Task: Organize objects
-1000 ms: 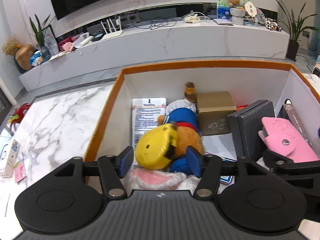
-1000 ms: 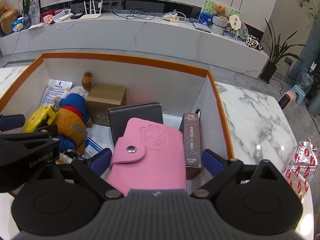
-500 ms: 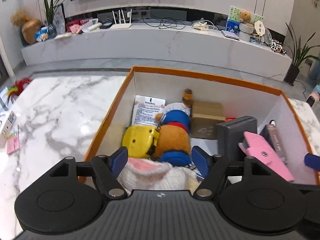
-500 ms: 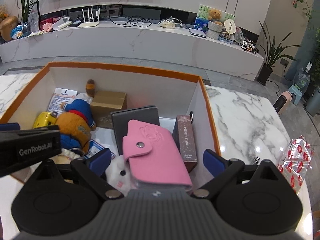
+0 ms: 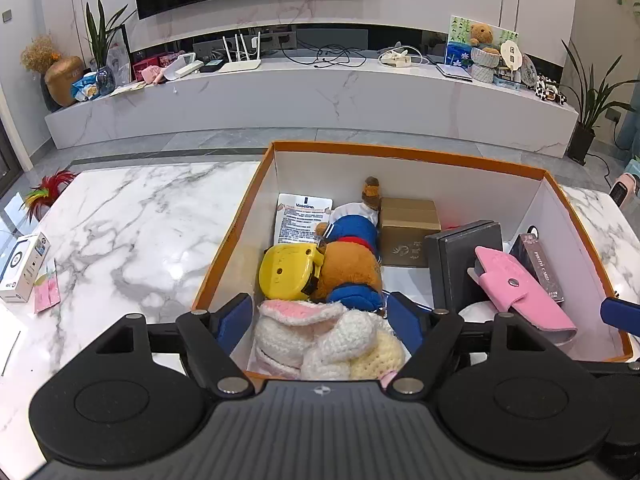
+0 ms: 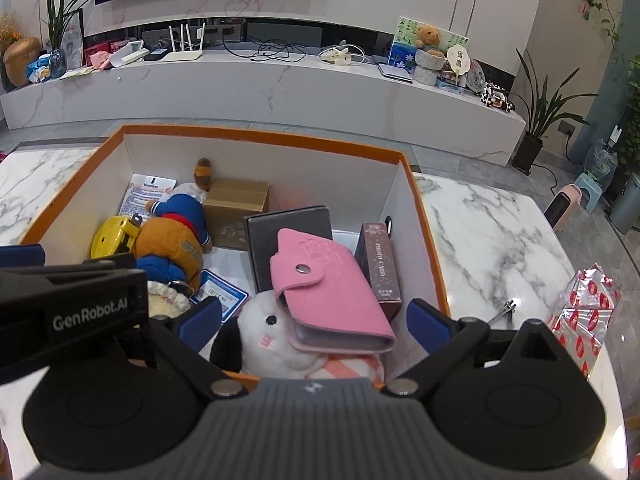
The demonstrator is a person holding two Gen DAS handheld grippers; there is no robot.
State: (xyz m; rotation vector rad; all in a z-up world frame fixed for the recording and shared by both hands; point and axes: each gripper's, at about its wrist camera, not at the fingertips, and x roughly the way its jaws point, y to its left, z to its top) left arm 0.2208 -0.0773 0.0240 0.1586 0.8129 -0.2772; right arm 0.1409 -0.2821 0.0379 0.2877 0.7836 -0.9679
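Both grippers have drawn back and upward from the orange-rimmed white cardboard box (image 5: 404, 151), so more of the glossy grey-veined marble table (image 5: 132, 220) shows around it than a second ago. The left gripper (image 5: 320, 322) has just been widening its jaws; its blue pads now stand clear on either side of a fluffy white and pink crocheted toy (image 5: 316, 332) lying at the box's near edge, gripping nothing. A second ago those pads flanked the round, hard yellow plastic case (image 5: 286, 270); that case now lies beyond them near the box's left wall, pressed against a brown plush bear in blue clothes (image 5: 352, 256).

The right gripper (image 6: 316, 320) hangs released too, jaws wide, above the near right corner of the box. Between and below its pads lies a soft pink snap-button card wallet (image 6: 332, 292), tilted across a white plush animal with black ears (image 6: 264, 340) and leaning on an upright dark grey rectangular case (image 6: 288, 228). Earlier the wallet filled the space between the pads; now it sits lower and apart from them. Just right of it a slim maroon card box (image 6: 380, 268) stands against the box's right wall.

Toward the far wall sit a plain tan cardboard carton (image 5: 408, 220) and a flat white printed packet (image 5: 302, 220). On the table's right edge lies a crinkled red and silver foil packet (image 6: 588, 312).
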